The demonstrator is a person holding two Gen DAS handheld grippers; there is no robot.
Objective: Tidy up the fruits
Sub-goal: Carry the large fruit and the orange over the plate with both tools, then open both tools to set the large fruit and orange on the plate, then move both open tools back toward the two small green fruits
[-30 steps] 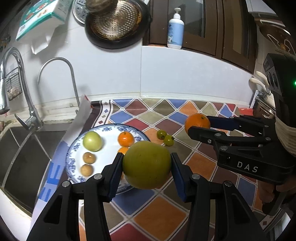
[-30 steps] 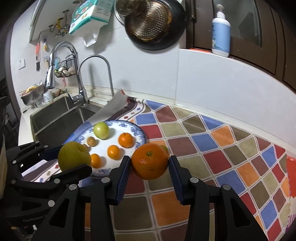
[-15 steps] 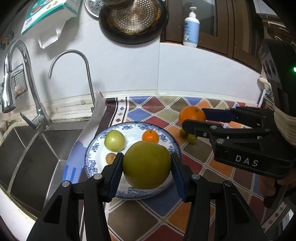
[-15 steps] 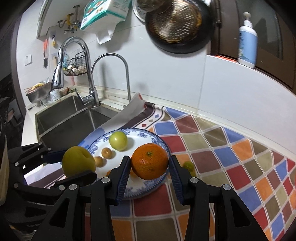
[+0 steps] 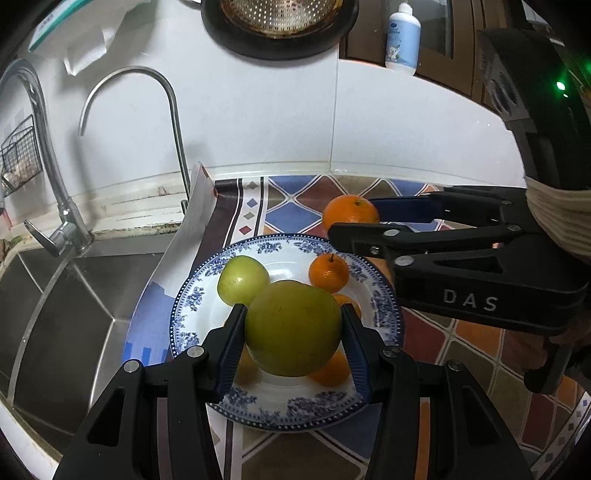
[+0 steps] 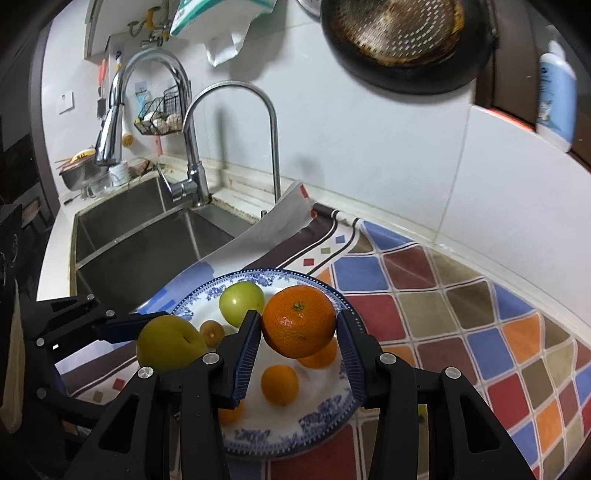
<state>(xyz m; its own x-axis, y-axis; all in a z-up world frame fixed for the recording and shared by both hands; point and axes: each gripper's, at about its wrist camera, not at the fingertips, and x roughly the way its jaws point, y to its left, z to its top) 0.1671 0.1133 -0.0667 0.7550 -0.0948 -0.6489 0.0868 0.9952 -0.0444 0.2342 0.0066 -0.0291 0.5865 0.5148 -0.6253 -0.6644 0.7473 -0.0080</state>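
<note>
A kitchen counter covered by a cloth of coloured diamond tiles (image 6: 461,295) runs along a white tiled wall, with a steel sink (image 6: 147,236) set into it. On the cloth, just beside the sink, lies a blue-rimmed white plate (image 5: 192,306), which serves as the landmark here.

The left gripper (image 5: 293,328) hangs over the plate's near half with its blue pads pressed on both sides of a large yellow-green fruit (image 5: 293,326). The right gripper (image 6: 297,330) is clamped on a big orange (image 6: 298,320), held above the plate's far right rim as the left wrist view shows it.

On the plate, behind the held green fruit, sits a smaller green fruit (image 5: 243,280); to its right a small mandarin (image 5: 328,271) with a stem. More small orange fruits (image 6: 279,384) lie toward the plate's near right side, partly hidden by the held fruit and the fingers, and a small brownish fruit (image 6: 211,330) rests at the plate's left part.

A sheet of white paper (image 6: 266,229) curls up between plate and sink. Beyond the plate two curved taps (image 6: 236,110) rise at the sink's back edge. High on the wall above hangs a dark pan with a perforated strainer (image 6: 402,33), and right of it stands a white-and-blue pump bottle (image 5: 402,37) on a ledge.
</note>
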